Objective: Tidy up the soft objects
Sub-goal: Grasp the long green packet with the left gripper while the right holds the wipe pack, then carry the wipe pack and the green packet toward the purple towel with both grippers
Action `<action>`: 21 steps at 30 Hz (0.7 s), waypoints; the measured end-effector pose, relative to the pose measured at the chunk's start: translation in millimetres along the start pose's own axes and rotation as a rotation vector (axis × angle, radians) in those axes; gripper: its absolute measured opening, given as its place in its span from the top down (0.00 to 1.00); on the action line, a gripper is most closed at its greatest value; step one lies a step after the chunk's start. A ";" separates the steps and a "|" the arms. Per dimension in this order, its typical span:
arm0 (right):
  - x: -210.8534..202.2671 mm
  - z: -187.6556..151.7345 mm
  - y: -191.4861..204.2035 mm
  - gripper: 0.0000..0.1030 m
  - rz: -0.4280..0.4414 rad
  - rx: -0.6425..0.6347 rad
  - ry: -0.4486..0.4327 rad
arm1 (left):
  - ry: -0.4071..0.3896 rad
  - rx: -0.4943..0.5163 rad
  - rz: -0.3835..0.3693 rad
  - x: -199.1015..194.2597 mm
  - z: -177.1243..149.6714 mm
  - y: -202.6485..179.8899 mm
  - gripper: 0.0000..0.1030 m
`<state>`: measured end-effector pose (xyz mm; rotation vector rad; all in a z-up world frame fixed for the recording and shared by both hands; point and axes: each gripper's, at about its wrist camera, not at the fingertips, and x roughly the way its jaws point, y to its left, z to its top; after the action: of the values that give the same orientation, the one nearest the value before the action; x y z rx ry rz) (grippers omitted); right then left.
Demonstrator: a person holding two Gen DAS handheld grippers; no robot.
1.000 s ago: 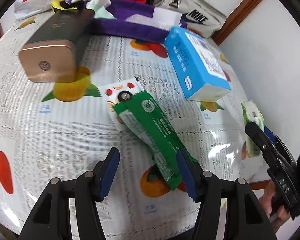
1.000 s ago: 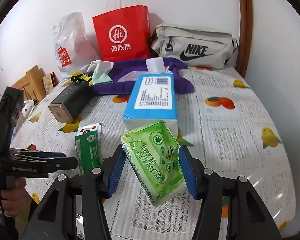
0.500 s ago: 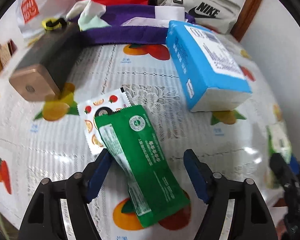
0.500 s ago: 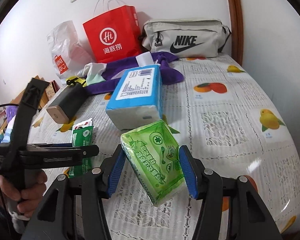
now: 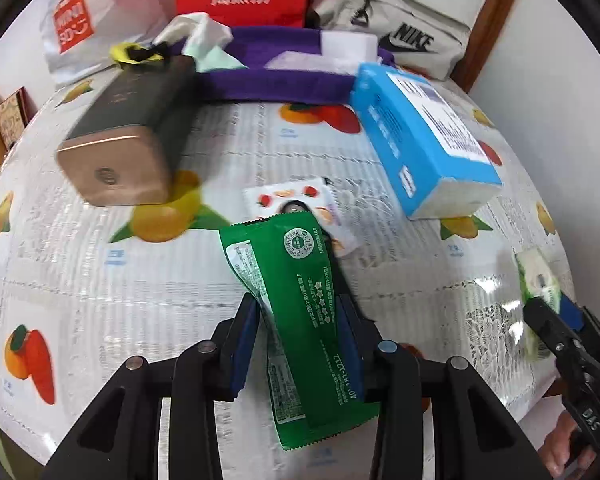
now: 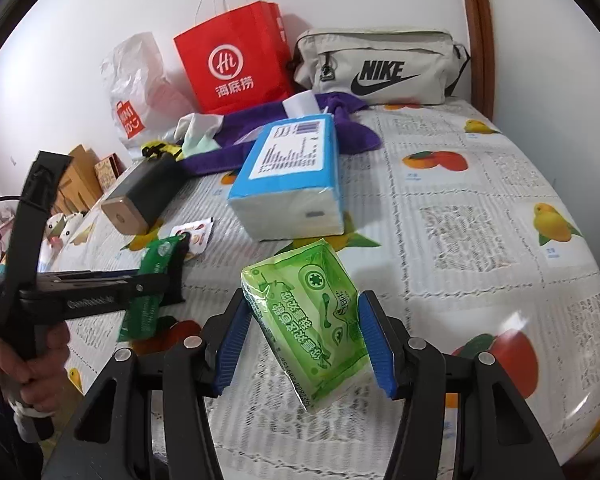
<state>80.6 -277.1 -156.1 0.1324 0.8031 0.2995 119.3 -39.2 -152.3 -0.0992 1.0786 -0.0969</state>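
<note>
Glossy plastic green sachet (image 5: 300,304); lace-textured tablecloth (image 5: 80,280)

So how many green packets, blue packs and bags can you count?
Green packets: 2, the dark green packet and the light green tissue pack
Blue packs: 1, the blue tissue pack
Bags: 3, red paper bag, white plastic bag, grey Nike bag
Total: 6
</note>
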 end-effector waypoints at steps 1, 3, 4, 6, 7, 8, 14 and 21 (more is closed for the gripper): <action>1.0 -0.8 2.9 0.47 0.002 -0.004 0.004 | -0.010 -0.006 0.002 -4.3 -0.6 4.9 0.64; 4.9 -2.3 8.5 0.47 -0.005 -0.016 0.018 | -0.024 -0.019 0.003 -10.4 0.1 14.2 0.64; 6.6 -3.5 10.6 0.47 -0.010 -0.018 0.024 | -0.031 -0.026 0.007 -13.6 -0.4 19.8 0.64; 10.7 -5.2 13.7 0.47 -0.012 -0.019 0.039 | -0.038 -0.039 0.015 -17.5 -2.2 30.1 0.64; 12.3 -5.9 14.5 0.47 -0.011 -0.017 0.043 | -0.039 -0.048 0.021 -18.9 -3.6 37.1 0.64; 15.1 -7.5 15.9 0.47 -0.009 -0.016 0.052 | -0.038 -0.058 0.026 -19.2 -4.9 42.4 0.64; 23.1 -9.1 25.1 0.47 -0.045 -0.033 0.073 | -0.027 -0.113 0.048 -17.4 -12.9 74.2 0.64; 19.6 1.7 40.8 0.47 -0.022 -0.053 0.078 | -0.026 -0.147 0.027 -21.9 -10.6 93.1 0.64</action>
<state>85.9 -232.2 -159.0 0.0621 0.8729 0.3066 102.6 55.5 -150.1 -0.2172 1.0602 0.0084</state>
